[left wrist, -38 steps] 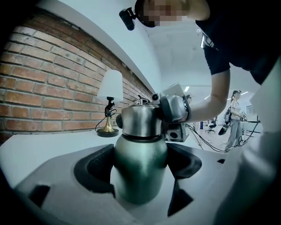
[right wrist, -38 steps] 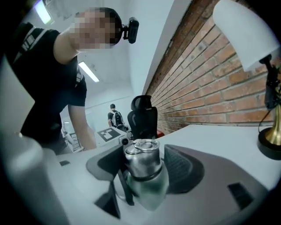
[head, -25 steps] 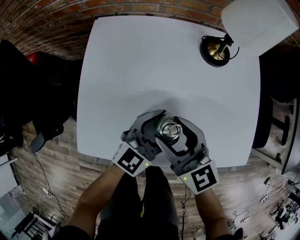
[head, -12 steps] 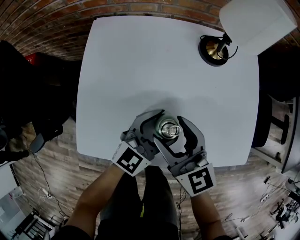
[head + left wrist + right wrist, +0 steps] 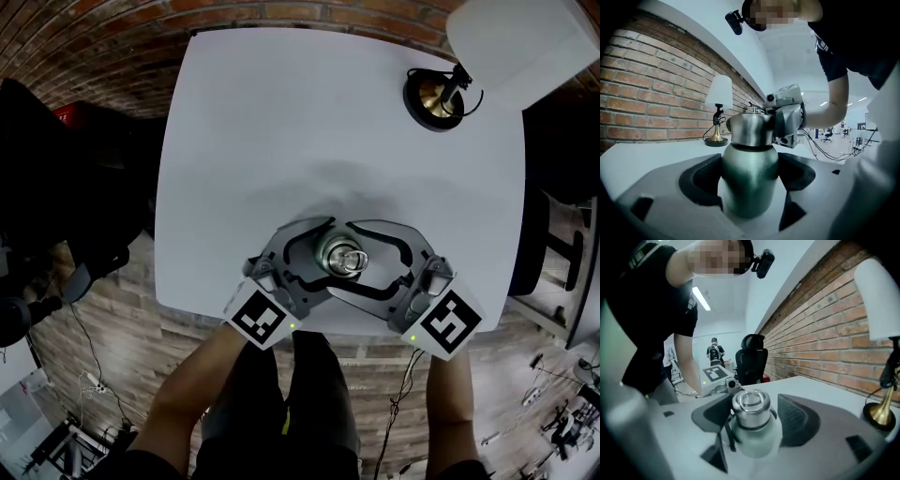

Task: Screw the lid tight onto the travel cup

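Steel travel cup, lid, left tool clamped

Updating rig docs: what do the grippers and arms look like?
Matching left gripper and right gripper: grey bodies, curved fingers with black pads, white cube with black square markers, green light. Black short sleeves. Right fingers just opened, lid between them.

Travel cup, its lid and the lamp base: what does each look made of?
Travel cup: looks like brushed stainless steel, soft satin sheen with blurred reflections.
Lid: silvery metal too, somewhat shinier; plated plastic is possible.
Lamp base: golden, glossy stem that looks like polished brass, on a dark foot.
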### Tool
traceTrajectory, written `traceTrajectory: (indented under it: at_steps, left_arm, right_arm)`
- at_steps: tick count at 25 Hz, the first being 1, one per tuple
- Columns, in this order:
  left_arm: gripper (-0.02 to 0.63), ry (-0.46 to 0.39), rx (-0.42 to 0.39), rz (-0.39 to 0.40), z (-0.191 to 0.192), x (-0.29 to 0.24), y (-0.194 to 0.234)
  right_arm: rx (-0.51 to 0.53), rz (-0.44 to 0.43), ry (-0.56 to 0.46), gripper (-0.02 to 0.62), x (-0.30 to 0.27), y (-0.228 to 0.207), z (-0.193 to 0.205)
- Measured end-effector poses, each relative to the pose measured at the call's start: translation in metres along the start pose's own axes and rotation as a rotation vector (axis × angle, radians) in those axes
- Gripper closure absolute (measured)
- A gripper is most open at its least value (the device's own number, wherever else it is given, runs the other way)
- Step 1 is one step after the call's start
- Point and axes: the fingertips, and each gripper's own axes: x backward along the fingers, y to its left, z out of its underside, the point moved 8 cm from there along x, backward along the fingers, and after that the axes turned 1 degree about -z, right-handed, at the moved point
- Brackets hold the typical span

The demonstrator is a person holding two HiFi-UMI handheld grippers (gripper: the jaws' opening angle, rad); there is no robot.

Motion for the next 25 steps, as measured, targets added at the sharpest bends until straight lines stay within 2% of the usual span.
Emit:
traceTrajectory:
  at_steps: [3, 4, 6, 11, 16, 19, 25]
  left_arm:
    - [0.242, 0.005, 0.001, 0.015, 0.001, 0.001, 0.001]
    - [0.242, 0.006, 0.003, 0.015, 0.001, 0.001, 0.001]
    - [0.242, 0.004, 0.002, 0.010, 0.000, 0.001, 0.002]
    - [0.242, 0.029, 0.043, -0.002, 0.007, 0.003, -0.002]
    - [0.242, 0.035, 0.040, -0.010, 0.008, 0.003, -0.003]
    - [0.242, 0.035, 0.037, -0.012, 0.008, 0.004, -0.003]
    - [0.242, 0.032, 0.020, -0.012, 0.006, 0.003, -0.004]
  right_arm:
    - [0.024, -0.018, 0.011, 0.304, -0.006, 0.000, -0.001]
    - [0.021, -0.017, 0.007, 0.326, -0.006, 0.000, -0.001]
    - [0.008, 0.012, -0.011, 0.327, -0.006, 0.002, 0.000]
    - [-0.038, 0.200, -0.049, 0.328, -0.007, 0.011, 0.000]
    - [-0.106, 0.398, -0.106, 0.328, -0.010, 0.022, 0.000]
    - [-0.154, 0.486, -0.153, 0.328, -0.011, 0.025, 0.000]
    - [-0.153, 0.617, -0.140, 0.328, -0.014, 0.033, -0.001]
